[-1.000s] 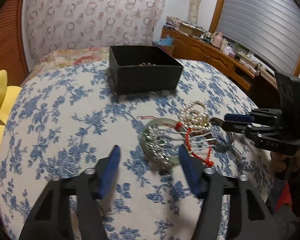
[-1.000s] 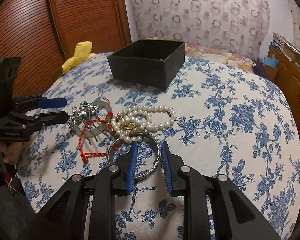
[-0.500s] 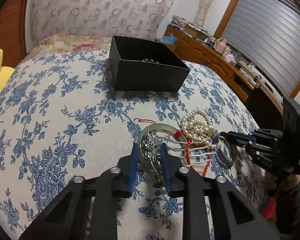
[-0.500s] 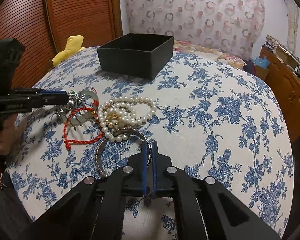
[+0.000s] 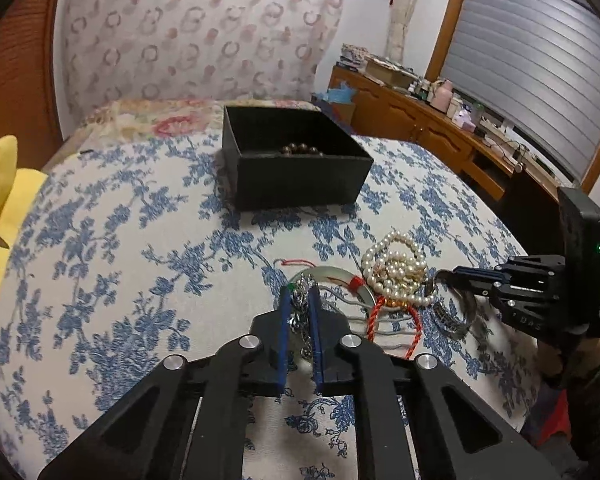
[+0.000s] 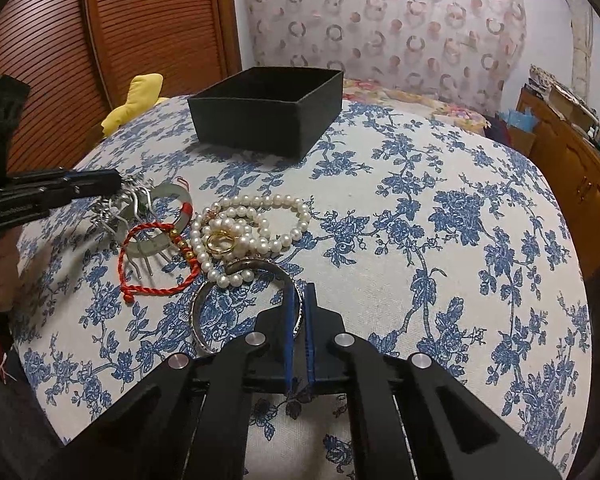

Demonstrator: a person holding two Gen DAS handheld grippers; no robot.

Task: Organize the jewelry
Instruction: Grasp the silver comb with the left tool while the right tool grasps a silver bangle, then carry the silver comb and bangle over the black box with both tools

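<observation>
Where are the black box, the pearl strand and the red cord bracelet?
black box [image 6: 248,126], right wrist view, on its front wall.
pearl strand [image 6: 260,203], right wrist view, on its far row of beads.
red cord bracelet [image 6: 160,290], right wrist view, on its near arc.

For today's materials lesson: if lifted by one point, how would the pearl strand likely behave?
The pearl strand lies in loose coils, so it would probably hang limp. It overlaps the metal bangle and touches the gold ring, so these may shift. Round beads could slip.

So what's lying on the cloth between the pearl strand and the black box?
Nothing but bare floral cloth; the right wrist view shows the stretch from the pearl strand to the black box clear.
</observation>
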